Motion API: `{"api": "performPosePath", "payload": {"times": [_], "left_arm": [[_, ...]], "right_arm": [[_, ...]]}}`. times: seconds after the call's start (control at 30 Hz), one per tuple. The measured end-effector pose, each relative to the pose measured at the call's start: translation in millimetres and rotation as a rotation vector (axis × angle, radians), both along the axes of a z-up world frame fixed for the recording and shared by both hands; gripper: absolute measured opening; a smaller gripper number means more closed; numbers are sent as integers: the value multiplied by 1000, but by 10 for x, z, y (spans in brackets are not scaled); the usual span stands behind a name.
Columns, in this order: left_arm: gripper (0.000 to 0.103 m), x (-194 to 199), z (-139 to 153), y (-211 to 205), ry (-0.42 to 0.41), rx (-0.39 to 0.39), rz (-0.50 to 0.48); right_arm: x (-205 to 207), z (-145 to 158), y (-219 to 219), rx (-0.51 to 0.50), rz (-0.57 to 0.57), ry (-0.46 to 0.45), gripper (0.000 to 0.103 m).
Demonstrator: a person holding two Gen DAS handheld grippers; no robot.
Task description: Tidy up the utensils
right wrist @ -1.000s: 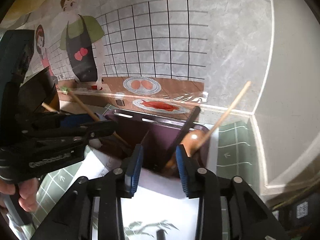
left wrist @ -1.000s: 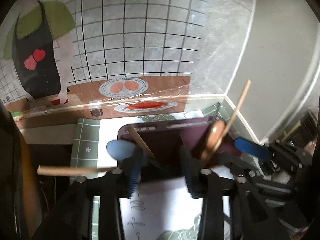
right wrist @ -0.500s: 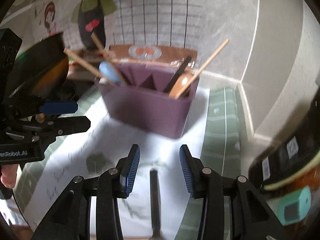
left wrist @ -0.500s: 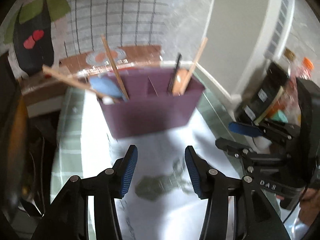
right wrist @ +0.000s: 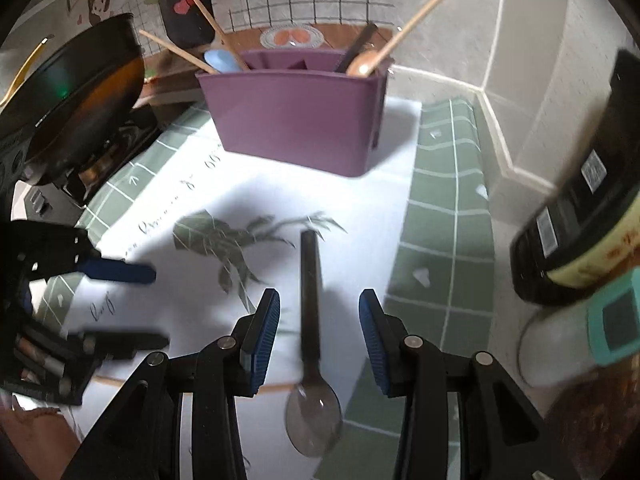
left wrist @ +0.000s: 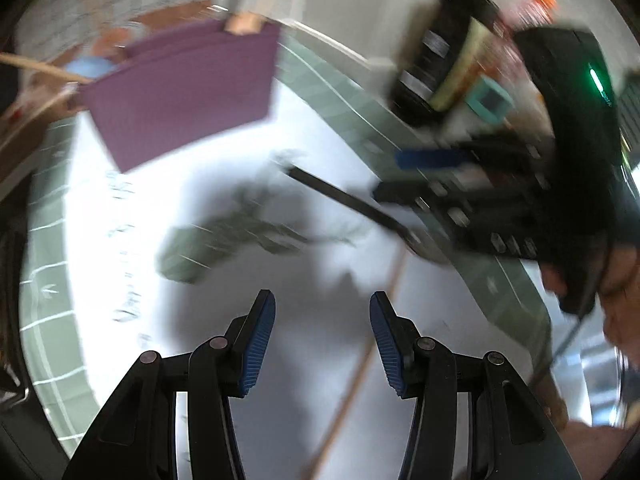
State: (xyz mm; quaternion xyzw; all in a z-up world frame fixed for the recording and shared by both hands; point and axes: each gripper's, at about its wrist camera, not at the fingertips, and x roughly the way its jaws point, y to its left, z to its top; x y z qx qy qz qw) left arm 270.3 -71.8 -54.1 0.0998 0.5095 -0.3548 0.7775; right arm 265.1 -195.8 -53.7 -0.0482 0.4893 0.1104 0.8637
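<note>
Both grippers were off the purple utensil holder point(right wrist: 296, 120), which stood near the far edge of the white leaf-print mat point(right wrist: 248, 200), toward the wall. In its left end sat a blue spoon point(right wrist: 220, 60) and two wooden sticks point(right wrist: 218, 28); in its right end a wooden spoon point(right wrist: 364, 65) with a long handle and a dark-handled utensil beside it.

The right gripper point(right wrist: 319, 340) hung low over the mat, fingers spread wide, gripping nothing. Between those fingers lay the dark-handled metal spoon point(right wrist: 312, 320), flat on the mat, bowl toward the near edge, handle pointing at the holder. Whether the pads touched it, I could not tell.

The left gripper point(left wrist: 322, 344) was wide apart too, empty, over the mat's near part; that view was badly blurred. A thin wooden stick point(left wrist: 360, 364) lay on the mat, running past its right finger.

A frying pan point(right wrist: 80, 92) sat off the mat's left edge. A dark bottle point(right wrist: 580, 216) and a teal-topped object point(right wrist: 612, 320) stood off the right edge.
</note>
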Motion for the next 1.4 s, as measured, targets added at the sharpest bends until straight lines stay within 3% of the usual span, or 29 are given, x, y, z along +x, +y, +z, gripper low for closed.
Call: {"api": "performPosePath", "payload": {"times": [0.23, 0.33, 0.4, 0.53, 0.67, 0.73, 0.93, 1.13, 1.2, 1.3, 1.4], "left_arm": [[50, -303, -162, -457, 24, 102, -238], [39, -334, -266, -602, 11, 175, -256], [28, -307, -259, -622, 18, 162, -246], [26, -209, -252, -609, 81, 114, -189], [9, -295, -258, -597, 6, 152, -157], [9, -286, -257, -525, 12, 139, -128], [7, -16, -147, -129, -10, 120, 83], [7, 122, -84, 180, -22, 118, 199], [7, 157, -68, 290, -22, 118, 220], [7, 191, -77, 405, -5, 113, 237], [7, 261, -108, 383, 38, 88, 210]], "right_arm": [[-46, -1, -115, 6, 2, 8, 39], [-31, -10, -124, 35, 27, 38, 39], [-20, -34, -95, 39, 45, 54, 39], [25, -101, -42, 35, 49, 67, 39], [133, -171, -9, 25, 40, 86, 39], [211, -208, 43, 13, 49, 99, 39], [394, -345, 187, -19, 52, 155, 39], [489, -396, 326, -78, 60, 167, 39], [501, -398, 348, -91, 66, 168, 36], [502, -392, 422, -100, 102, 170, 13], [477, -385, 489, -115, 140, 167, 11]]}}
